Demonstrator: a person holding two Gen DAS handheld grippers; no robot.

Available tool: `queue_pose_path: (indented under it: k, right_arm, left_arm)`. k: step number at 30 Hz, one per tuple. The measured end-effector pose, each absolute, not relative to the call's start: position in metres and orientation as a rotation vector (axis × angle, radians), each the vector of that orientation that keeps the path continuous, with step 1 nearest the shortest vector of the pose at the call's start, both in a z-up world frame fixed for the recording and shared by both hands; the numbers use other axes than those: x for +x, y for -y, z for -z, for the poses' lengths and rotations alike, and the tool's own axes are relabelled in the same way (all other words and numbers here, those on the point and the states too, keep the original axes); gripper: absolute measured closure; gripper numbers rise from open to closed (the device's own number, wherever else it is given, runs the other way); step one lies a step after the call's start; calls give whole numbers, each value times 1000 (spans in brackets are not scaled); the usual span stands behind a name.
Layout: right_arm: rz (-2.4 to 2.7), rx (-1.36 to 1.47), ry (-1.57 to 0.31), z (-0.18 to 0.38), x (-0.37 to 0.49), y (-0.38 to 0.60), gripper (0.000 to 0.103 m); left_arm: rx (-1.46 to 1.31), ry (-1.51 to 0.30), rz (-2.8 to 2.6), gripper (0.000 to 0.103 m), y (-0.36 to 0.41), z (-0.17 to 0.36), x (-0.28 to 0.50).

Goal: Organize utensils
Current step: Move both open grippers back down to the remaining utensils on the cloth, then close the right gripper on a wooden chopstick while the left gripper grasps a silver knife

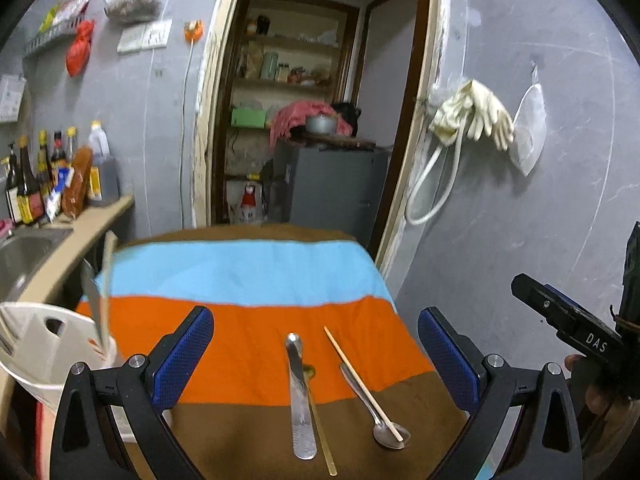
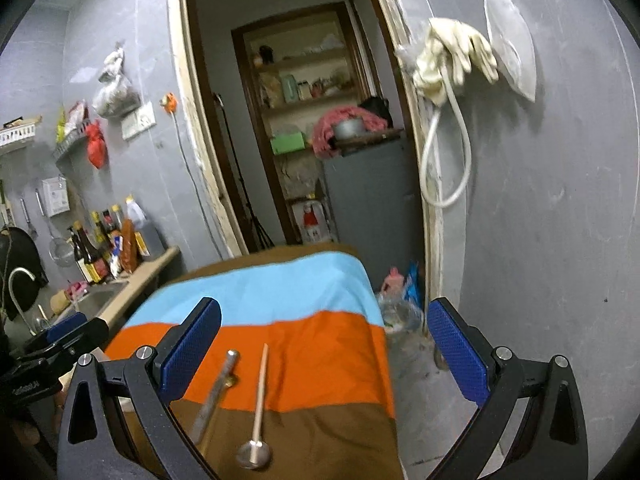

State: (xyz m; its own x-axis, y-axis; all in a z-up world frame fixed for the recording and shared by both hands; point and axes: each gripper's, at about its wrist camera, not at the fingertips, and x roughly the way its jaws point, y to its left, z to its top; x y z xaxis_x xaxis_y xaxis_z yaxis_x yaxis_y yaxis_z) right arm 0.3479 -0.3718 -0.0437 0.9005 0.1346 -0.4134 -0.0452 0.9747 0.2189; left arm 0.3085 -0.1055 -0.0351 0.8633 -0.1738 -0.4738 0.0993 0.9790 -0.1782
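Left wrist view: your left gripper (image 1: 312,356) has its fingers spread wide, holding nothing, over the striped cloth (image 1: 248,312). Low in the centre lie a flat metal utensil (image 1: 299,396), a yellowish stick (image 1: 320,428) partly under it, and a spoon (image 1: 374,408) with a chopstick (image 1: 362,384) across it. A white holder (image 1: 44,344) sits at lower left with utensils standing in it. Right wrist view: your right gripper (image 2: 324,356) is also spread and empty; the spoon (image 2: 255,455) and chopstick (image 2: 260,396) lie at bottom centre.

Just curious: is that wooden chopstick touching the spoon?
Touching. The left wrist view shows the chopstick lying across the spoon, its end resting in the bowl.
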Motion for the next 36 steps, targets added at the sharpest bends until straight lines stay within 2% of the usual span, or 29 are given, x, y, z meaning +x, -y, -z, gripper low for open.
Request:
queue_pose_path:
  k: [10,13,15,17,18,20,23,25,29,36]
  right_arm:
    - [-143,244,-527,98,379,385,2]
    - [-175,246,-551,113,391,381,5]
    - [-212,248,-580,126,402,375,12]
    - [-246,247,-602,137,410,368,28]
    - [-266,239,-623,143,416,363,31]
    - [-297,227,-650,152,425,354,46]
    - [-327,216,-686,164,437,345,58]
    - [-346,212,-699,168,442,341,64]
    - [-395,195,-727,177,454,327,66]
    - [-424,207,-751,185,467,318,66]
  left_arm:
    - [-183,-634,91,1,111,88,349]
    - [-182,-660,71,1,110,104,361]
    - [-185,-681,69,5,109,112,368]
    - [-192,-711,84,17,107,121,375]
    - [-196,-729,97,21,106,126,379]
    - [-208,-773,117,34,105,137,388]
    - [-248,-836,130,46,98,151,399]
    - [-263,-857,133,50,96,156,403]
    - [-293,-920,140,62,95,168,414]
    - [-263,-979,207,70,102,172,430]
